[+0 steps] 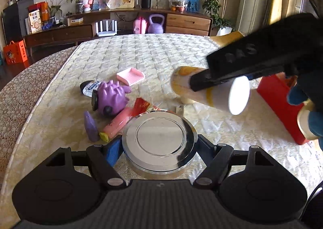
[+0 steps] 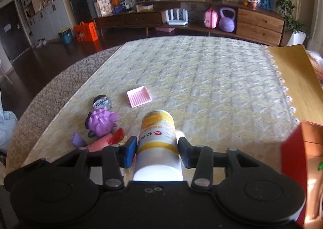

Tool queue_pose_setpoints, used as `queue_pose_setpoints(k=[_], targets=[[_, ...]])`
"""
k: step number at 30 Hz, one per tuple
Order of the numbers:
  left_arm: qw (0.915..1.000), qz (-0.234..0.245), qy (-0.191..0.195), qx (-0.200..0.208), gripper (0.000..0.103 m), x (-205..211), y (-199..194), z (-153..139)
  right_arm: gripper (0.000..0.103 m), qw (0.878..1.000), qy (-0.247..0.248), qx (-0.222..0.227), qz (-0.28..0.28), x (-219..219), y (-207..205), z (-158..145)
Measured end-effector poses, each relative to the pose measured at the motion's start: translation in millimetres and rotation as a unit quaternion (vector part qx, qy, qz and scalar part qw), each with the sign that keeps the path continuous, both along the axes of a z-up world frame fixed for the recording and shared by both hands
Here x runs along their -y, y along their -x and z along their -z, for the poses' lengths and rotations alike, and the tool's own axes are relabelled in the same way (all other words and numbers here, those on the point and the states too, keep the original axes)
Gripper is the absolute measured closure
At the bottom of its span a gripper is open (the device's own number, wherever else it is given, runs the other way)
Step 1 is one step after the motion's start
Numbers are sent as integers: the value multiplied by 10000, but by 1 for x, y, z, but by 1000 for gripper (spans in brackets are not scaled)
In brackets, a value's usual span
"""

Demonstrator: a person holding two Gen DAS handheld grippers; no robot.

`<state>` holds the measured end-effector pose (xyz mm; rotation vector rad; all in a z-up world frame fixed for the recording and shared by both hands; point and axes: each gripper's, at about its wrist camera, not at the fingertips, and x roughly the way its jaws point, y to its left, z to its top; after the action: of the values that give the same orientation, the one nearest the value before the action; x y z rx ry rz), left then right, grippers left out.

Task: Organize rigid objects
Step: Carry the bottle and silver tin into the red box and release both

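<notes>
Right claw (image 2: 157,149) around yellow-white bottle (image 2: 156,134).

Items you cannot fully read:
- Red box (image 1: 280,104): far end hidden behind the right gripper (image 1: 193,84); in the right wrist view it is cut by the frame edge.
- Bottle (image 1: 210,89): label partly covered by a finger.
- Pink tube (image 1: 118,123): lower end behind the round tin (image 1: 159,138).
- Tape measure (image 2: 102,102): print too small to read.
</notes>
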<state>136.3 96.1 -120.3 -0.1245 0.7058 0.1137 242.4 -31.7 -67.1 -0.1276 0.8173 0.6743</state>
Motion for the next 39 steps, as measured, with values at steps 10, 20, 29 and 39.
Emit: queue_pose_setpoints(k=[10,20,29,39], targets=[[9994,287,16,179,26,20,5,-36,59,9989,-290,135,348,49,18,-32],[9966,766,55,293,26,57,-2,-70,59,9942,-551,383,842,105,29,-55],[9931,1131,95,312,26,91,-25,-87,59,9877,-638,534,1324,161,28,-59],[9867,1566,-244,353,26,144,-62,-102,59,9798,-629,601,1799,215,22,-45]])
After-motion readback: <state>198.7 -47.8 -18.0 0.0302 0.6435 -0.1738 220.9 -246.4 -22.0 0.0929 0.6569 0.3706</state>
